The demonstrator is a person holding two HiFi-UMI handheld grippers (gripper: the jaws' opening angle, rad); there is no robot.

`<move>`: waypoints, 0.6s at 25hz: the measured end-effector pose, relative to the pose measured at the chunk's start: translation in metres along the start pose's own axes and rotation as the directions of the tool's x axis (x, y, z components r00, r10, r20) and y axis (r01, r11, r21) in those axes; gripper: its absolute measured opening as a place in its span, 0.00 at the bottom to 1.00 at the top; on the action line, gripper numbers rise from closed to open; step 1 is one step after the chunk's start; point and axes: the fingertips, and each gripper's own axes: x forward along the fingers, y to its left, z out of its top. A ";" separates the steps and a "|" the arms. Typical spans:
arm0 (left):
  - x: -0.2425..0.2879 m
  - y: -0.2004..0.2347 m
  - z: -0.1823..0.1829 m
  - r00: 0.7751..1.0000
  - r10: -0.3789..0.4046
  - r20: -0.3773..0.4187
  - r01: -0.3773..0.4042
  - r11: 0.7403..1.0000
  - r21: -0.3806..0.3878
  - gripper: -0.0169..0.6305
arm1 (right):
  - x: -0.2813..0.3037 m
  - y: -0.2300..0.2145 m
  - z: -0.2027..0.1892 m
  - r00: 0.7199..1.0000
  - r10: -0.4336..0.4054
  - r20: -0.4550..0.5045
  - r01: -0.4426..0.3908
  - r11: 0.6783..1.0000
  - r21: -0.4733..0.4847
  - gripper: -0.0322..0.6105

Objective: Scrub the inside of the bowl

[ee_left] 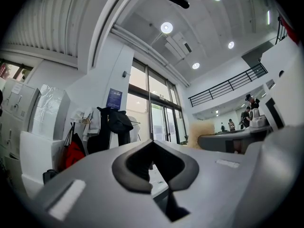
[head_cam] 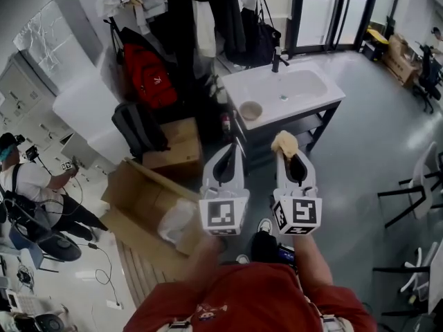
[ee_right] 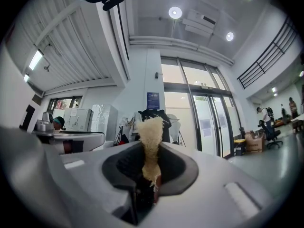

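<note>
A small tan bowl point(head_cam: 250, 110) stands on the left part of the white sink counter point(head_cam: 325, 106), beside the basin. My right gripper point(head_cam: 289, 159) is shut on a yellowish scrub sponge point(head_cam: 284, 143), which sticks up from between its jaws point(ee_right: 151, 146). My left gripper point(head_cam: 228, 164) is shut with nothing in it point(ee_left: 154, 167). Both grippers are held side by side in front of the person, short of the counter and pointing roughly level toward it. In the left gripper view the sponge point(ee_left: 202, 129) shows at the right.
A black faucet point(head_cam: 277, 59) stands at the back of the sink. An open cardboard box point(head_cam: 149, 206) lies on the floor at the left, a closed one point(head_cam: 176, 144) behind it. A red backpack point(head_cam: 149, 75) and hanging coats are behind. A person point(head_cam: 31, 192) is at the far left.
</note>
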 end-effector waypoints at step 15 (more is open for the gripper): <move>0.135 -0.004 -0.020 0.999 0.038 -0.017 -0.037 0.999 0.021 0.04 | 0.117 -0.083 -0.007 0.998 0.055 -0.006 -0.055 0.998 0.017 0.16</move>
